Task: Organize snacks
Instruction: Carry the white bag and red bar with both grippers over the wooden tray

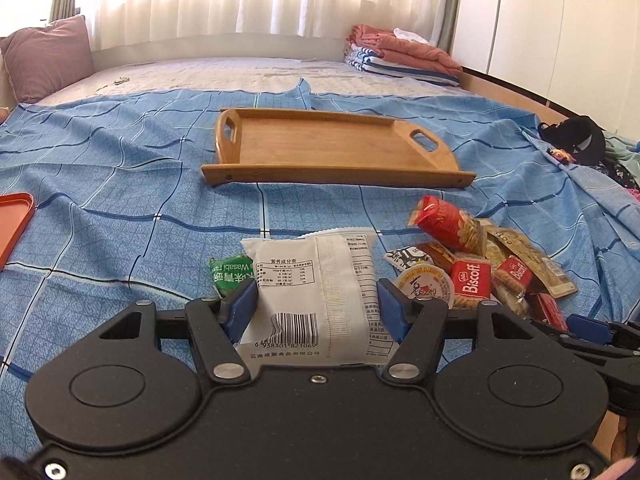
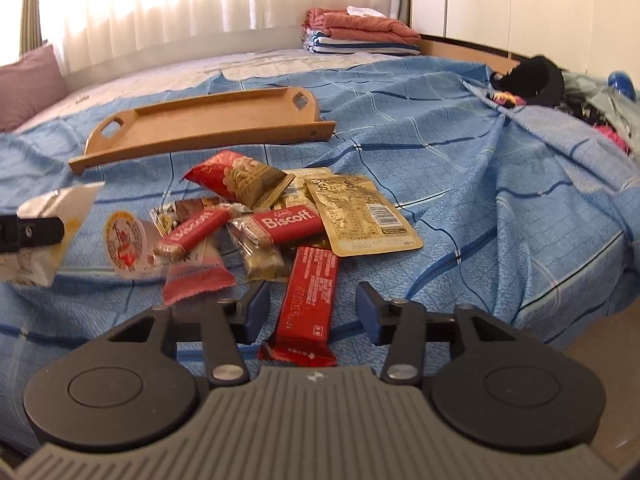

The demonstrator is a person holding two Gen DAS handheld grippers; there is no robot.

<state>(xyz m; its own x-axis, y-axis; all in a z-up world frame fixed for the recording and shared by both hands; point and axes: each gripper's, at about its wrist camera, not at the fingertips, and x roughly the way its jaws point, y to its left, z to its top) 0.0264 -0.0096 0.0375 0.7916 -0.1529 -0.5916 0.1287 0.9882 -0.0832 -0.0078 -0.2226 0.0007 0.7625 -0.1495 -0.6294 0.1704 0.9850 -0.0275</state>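
My left claw point(image 1: 316, 300) has its blue pads pressed on both sides of a white snack packet point(image 1: 316, 280), label side up with the barcode facing me, so that one's in hand. The wooden tray point(image 1: 332, 148) sits straight ahead of that claw, further up the bed, and it's empty. Its long side runs crosswise to the way I'm pointing, handles at the left and right ends, so going forward I meet the long front rail first and have the whole width to drop into. Nothing lies on the blue checked sheet point(image 1: 120, 200) between that claw and the tray.

My right claw point(image 2: 310, 312) is a different story. Its jaws stand about halfway apart and they're not gripping anything. A red bar wrapper point(image 2: 310, 292) lies right between the pads, long axis running pretty much along my pointing direction, near end tucked under the claw body, and I can see a gap on each side. So the pads would close across its narrow width, which is what I'd want.

The rest of the snack pile point(image 2: 260, 220) is just beyond that bar: two Biscoff packs, a tan pouch, a red-gold pack, and a round-lidded cup off to the left. From the right claw the tray is ahead and to the left, past the pile.

My guess is the left one goes first, since it's loaded and has the clear straight line.
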